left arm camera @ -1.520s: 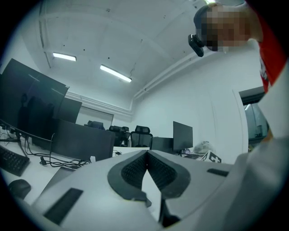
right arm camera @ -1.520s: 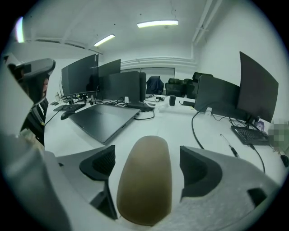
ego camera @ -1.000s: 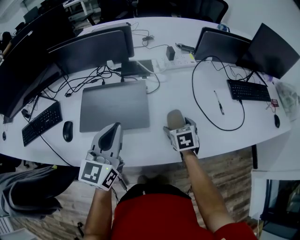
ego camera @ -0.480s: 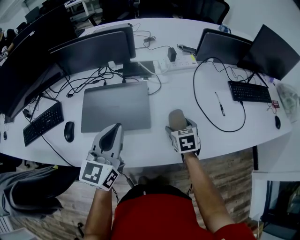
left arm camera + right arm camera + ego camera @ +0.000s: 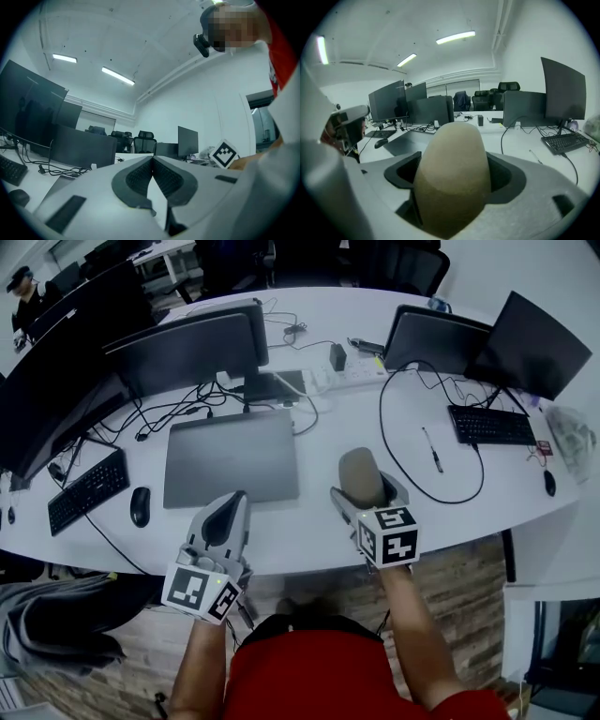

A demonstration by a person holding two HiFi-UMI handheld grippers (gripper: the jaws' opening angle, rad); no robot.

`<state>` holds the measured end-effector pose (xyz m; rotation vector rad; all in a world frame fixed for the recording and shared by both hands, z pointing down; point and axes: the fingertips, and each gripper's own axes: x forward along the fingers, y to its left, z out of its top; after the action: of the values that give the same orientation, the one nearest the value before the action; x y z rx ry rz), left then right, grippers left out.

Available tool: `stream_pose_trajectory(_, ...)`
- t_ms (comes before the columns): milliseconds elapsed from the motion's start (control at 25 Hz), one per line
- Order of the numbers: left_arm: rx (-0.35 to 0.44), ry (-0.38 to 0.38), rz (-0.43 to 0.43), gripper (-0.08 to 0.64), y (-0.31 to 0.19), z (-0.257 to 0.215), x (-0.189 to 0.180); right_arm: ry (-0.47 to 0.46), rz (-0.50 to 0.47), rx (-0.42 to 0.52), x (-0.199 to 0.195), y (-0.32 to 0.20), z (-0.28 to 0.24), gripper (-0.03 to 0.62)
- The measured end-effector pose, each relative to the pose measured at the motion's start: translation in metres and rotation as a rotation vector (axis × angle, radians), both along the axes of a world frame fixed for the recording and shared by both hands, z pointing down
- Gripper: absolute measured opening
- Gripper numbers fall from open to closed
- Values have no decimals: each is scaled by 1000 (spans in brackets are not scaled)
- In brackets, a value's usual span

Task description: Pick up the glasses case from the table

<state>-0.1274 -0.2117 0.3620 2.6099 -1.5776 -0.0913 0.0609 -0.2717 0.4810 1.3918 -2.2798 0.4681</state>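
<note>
Surface: a white office table point(image 5: 309, 526) lay below.
Right gripper point(image 5: 367, 489): was clamped across the glasses case point(image 5: 360, 471), hugging its rounded sides, probably against slipping.
Left gripper point(image 5: 232, 501): jaws were together, empty, parked at the case's nine o'clock, apparently unneeded.

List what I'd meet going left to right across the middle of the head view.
Black keyboard → black computer mouse → closed grey laptop → tan oval glasses case → slim dark pen → second black keyboard.
</note>
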Motion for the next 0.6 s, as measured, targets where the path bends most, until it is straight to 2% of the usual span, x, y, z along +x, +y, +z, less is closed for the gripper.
stream_pose_trajectory(320,48,0,17,9,23,-22,9,-142,-31,195,-10,42,-87,409)
stream_pose_trajectory(600,91,14,44,9,41,-40,21,-211,-33,271,-8,73,-122,408)
